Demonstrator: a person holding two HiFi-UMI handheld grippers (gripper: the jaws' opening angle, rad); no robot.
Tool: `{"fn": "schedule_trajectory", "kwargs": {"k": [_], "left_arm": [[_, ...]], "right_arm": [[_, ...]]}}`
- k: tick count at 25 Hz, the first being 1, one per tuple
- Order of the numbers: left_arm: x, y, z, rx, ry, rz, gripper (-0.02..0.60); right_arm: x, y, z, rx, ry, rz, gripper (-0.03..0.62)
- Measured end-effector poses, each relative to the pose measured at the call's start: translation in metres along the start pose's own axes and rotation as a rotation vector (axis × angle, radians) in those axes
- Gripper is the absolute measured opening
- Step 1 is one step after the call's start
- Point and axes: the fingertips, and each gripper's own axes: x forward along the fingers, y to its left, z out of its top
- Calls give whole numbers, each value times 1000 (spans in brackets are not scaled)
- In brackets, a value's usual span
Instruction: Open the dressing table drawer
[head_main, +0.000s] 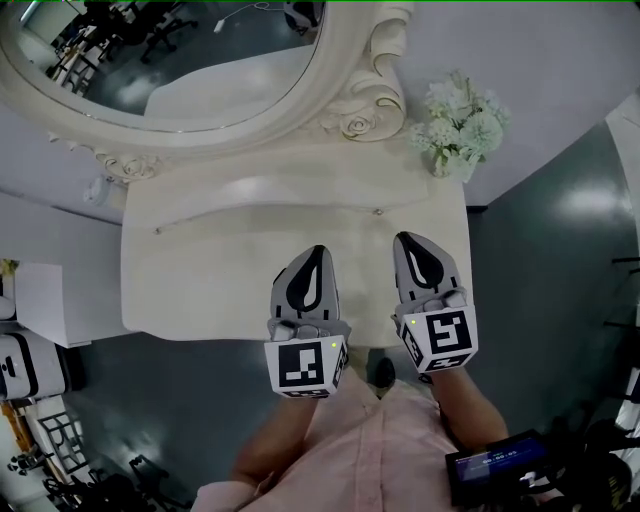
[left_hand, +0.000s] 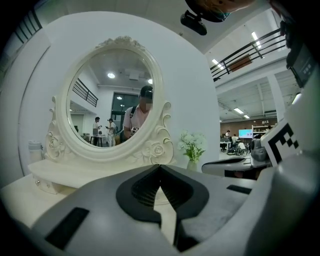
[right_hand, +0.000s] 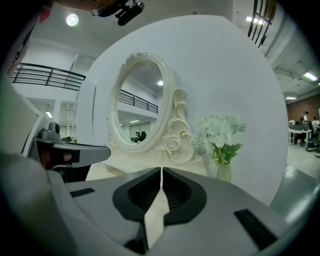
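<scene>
Against a pale grey wall stands the cream-white dressing table (head_main: 190, 285), its flat top bare at the front. At its back rises the big oval mirror in a carved cream frame with rose scrolls (head_main: 345, 85), which reflects a person in a pink shirt in the left gripper view. Beneath the mirror runs a low raised tier that holds the shallow cream drawer (head_main: 270, 205). Its front is flush and closed, with one small round knob towards the left (head_main: 157, 231) and another towards the right (head_main: 378, 211).

Both grey tools hang side by side above the front part of the table top and point towards the mirror. The left gripper (head_main: 315, 250) has its jaws pressed together at the tips with nothing between them. The right gripper (head_main: 412, 240) is likewise closed and empty. From the head view its tip lies a little short of the right knob, and neither tool touches the drawer.

On the table's right rear corner, just beside the mirror frame, stands a bunch of white flowers with green leaves (head_main: 455, 130) in a small clear glass vase (right_hand: 223, 172).
</scene>
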Motion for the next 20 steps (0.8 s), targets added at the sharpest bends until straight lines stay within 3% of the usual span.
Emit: {"fn": "schedule_trajectory", "kwargs": {"k": [8,20], "left_arm": [[27,15,-12,-20,28,-20,21],[62,28,-46,-41,75,-50,21]], "right_arm": [[32,-4,-18,16,49,3,21],[66,-13,-78,40,162,-15,25]]}}
